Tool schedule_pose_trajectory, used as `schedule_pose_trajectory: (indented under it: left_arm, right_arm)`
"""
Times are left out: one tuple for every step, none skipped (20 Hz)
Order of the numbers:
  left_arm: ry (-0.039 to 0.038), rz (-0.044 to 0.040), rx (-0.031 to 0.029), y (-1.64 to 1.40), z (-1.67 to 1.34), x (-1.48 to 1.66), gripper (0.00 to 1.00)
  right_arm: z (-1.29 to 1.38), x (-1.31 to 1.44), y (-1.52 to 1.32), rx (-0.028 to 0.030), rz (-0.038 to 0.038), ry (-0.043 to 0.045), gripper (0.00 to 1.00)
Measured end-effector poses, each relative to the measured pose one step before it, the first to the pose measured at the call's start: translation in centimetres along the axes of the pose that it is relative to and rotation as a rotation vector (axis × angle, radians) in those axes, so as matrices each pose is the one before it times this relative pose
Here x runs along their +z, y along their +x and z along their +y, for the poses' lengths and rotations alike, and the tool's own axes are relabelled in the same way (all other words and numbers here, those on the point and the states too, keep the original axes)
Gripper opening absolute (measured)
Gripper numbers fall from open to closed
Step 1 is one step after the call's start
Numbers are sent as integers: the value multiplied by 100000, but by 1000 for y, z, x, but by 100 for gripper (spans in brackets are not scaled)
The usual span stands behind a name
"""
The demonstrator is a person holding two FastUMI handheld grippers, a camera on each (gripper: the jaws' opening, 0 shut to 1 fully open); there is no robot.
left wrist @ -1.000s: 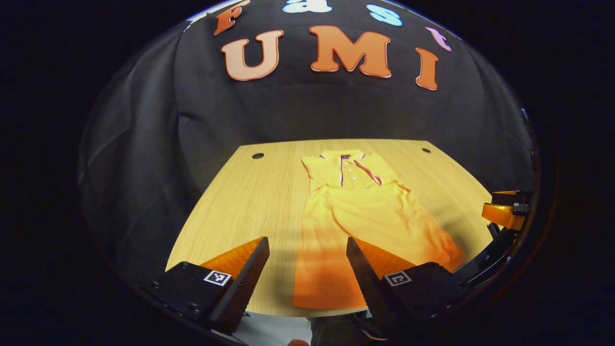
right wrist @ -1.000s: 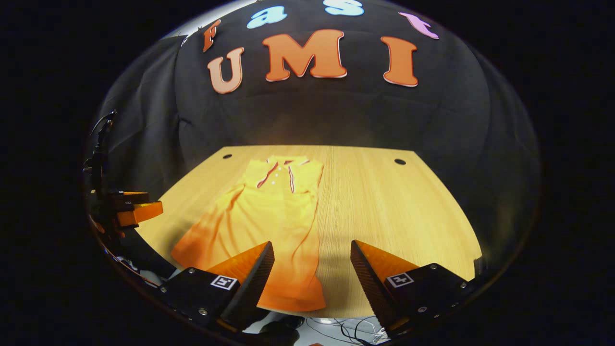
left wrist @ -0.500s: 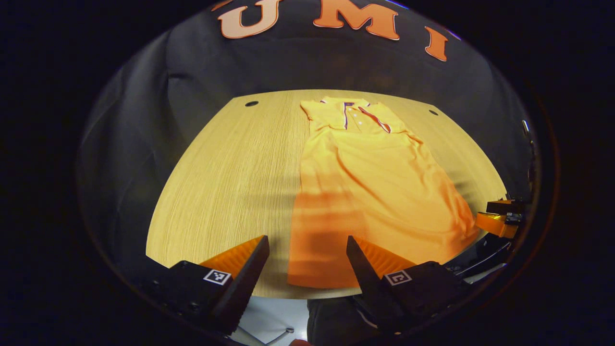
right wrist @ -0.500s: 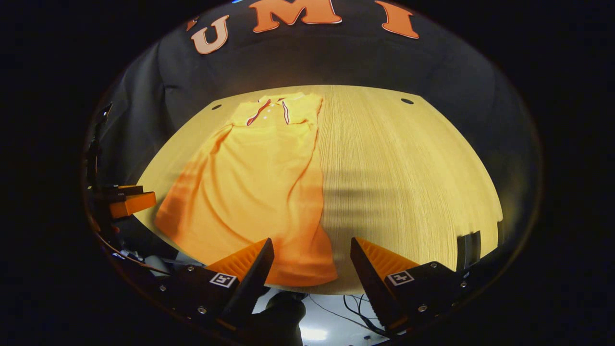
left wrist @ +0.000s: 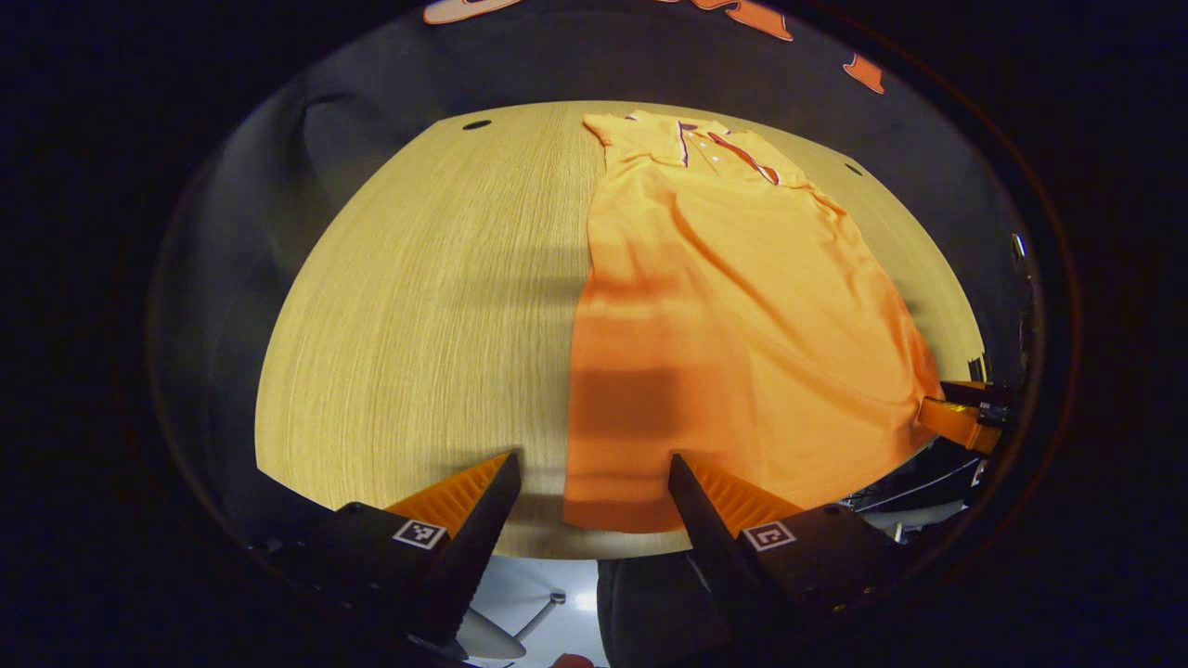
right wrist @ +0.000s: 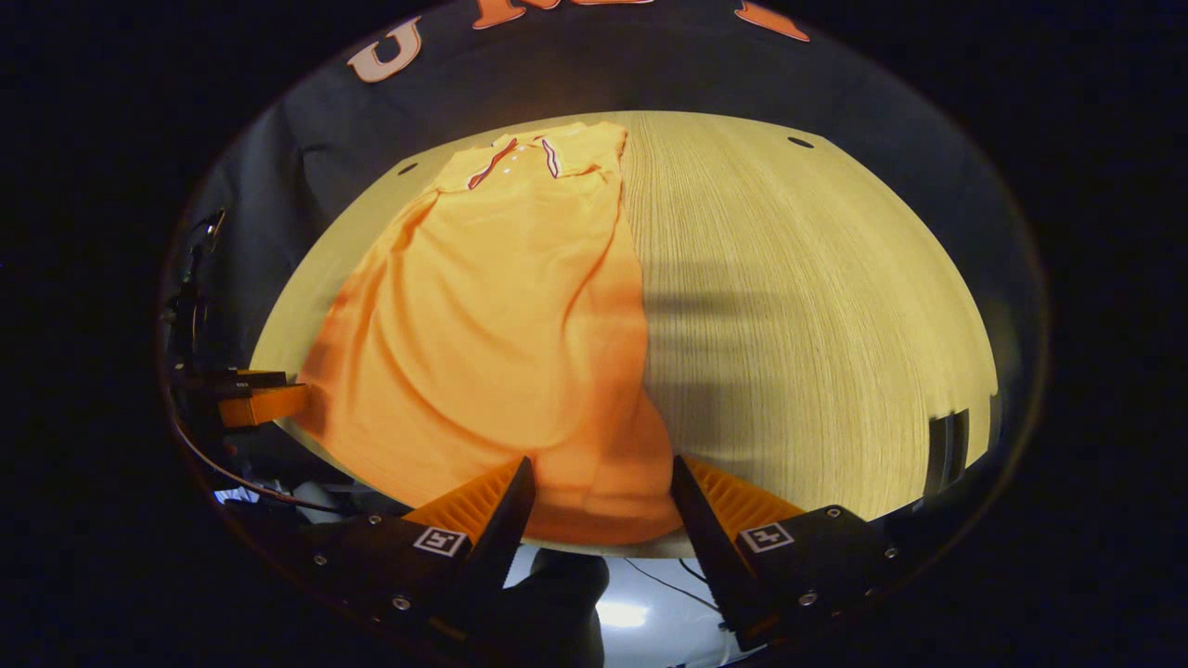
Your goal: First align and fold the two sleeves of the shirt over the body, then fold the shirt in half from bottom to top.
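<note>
The orange polo shirt [left wrist: 733, 306] is lying lengthwise on the wooden table [left wrist: 418, 306], collar at 12 o'clock, hem at the near edge at 6 o'clock. Its outline is looking narrow with no sleeve sticking out, so the 2 sleeves seem to be folded in already, though the fisheye is blurring the creases. The left gripper [left wrist: 594, 487] is hovering with fingers apart over the hem's left corner; the right gripper [right wrist: 603, 487] is doing likewise at the other corner. Neither is pinching cloth. The bottom-to-top fold is remaining.
</note>
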State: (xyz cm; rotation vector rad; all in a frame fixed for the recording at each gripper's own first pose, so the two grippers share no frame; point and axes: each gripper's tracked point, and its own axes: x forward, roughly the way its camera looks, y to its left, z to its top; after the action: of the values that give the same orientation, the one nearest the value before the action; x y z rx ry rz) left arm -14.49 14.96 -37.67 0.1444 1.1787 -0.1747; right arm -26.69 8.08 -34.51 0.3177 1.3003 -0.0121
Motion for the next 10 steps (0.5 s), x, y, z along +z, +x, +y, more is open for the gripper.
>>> schedule_pose_trajectory:
  left_arm:
    - [1596, -6435, -851, 1444, -428, 938, 100]
    - [2277, 2810, -510, -999, 54, -308, 99]
    - [722, -2285, -561, 323, -71, 437, 99]
    - [380, 2352, -247, -25, -92, -474, 98]
    - [597, -1814, -751, -197, -48, 475, 99]
    - [1161, -504, -710, 112, -178, 50, 97]
    - [701, -2101, -882, 178, -472, 387, 90]
    - [309, -429, -624, 170, -770, -11, 63]
    - [1724, -1124, 437, -107, -536, 26, 37]
    - [3854, 534, 2401, 36, -239, -92, 11]
  right_arm:
    - [-170, 75, 77, -1049, 428, -3309, 87]
    - [-304, -353, 272, -1837, 2367, -2379, 86]
    - [-262, 225, -248, -1754, -367, -324, 78]
    - [-231, -64, -87, -1202, 296, 1083, 69]
    - [-98, 49, 29, -914, 12, 2151, 66]
    - [-315, 213, 213, -866, 186, 1817, 65]
    - [-117, -119, -20, -668, 373, 2525, 57]
    - [-282, 40, 95, -899, -432, 4189, 45]
    - [460, -25, -156, 2601, 979, 3688, 23]
    - [494, -183, 53, 3201, 1045, 880, 19]
